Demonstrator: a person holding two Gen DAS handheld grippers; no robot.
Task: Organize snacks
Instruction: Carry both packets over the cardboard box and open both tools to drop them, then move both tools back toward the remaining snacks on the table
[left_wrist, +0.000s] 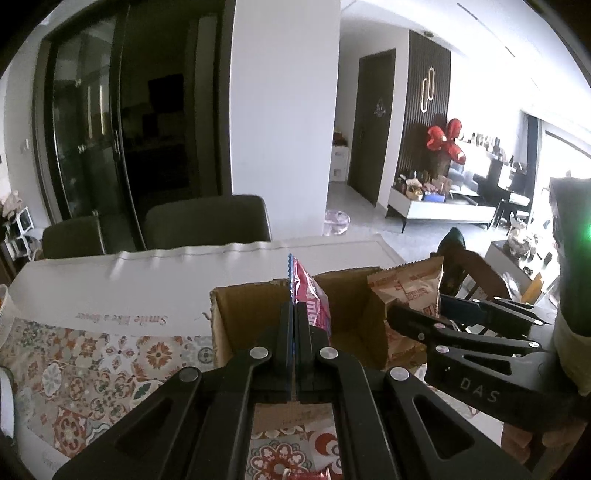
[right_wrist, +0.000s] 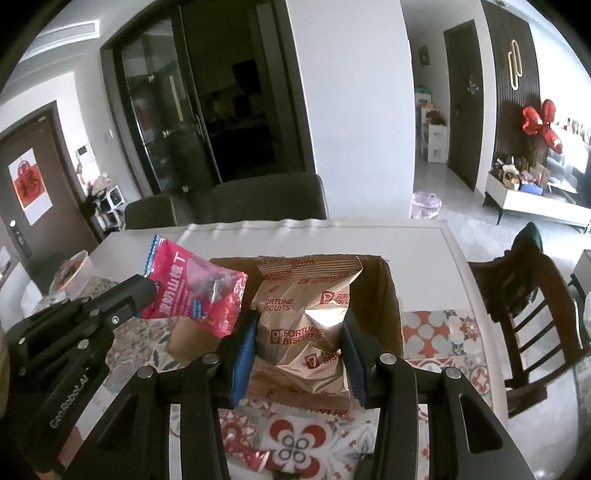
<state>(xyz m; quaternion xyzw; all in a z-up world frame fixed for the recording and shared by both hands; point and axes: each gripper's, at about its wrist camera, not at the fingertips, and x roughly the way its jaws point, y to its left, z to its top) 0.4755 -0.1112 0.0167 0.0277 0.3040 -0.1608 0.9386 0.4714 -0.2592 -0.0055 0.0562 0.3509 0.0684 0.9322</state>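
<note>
My left gripper (left_wrist: 294, 314) is shut on a pink snack bag (left_wrist: 310, 295) and holds it edge-on above the near left side of an open cardboard box (left_wrist: 251, 314). In the right wrist view the same pink bag (right_wrist: 199, 295) hangs from the left gripper (right_wrist: 147, 291) just left of the box (right_wrist: 380, 299). My right gripper (right_wrist: 299, 332) is shut on a tan Fortune Biscuits bag (right_wrist: 303, 317) and holds it upright over the box's near edge. That bag (left_wrist: 410, 288) and the right gripper (left_wrist: 417, 314) also show in the left wrist view.
The box stands on a patterned tablecloth (right_wrist: 295, 443) over a white table (left_wrist: 110, 288). Two dark chairs (left_wrist: 207, 221) stand behind the table and a wooden chair (right_wrist: 532, 306) at its right. A white bowl (right_wrist: 74, 273) sits at the far left.
</note>
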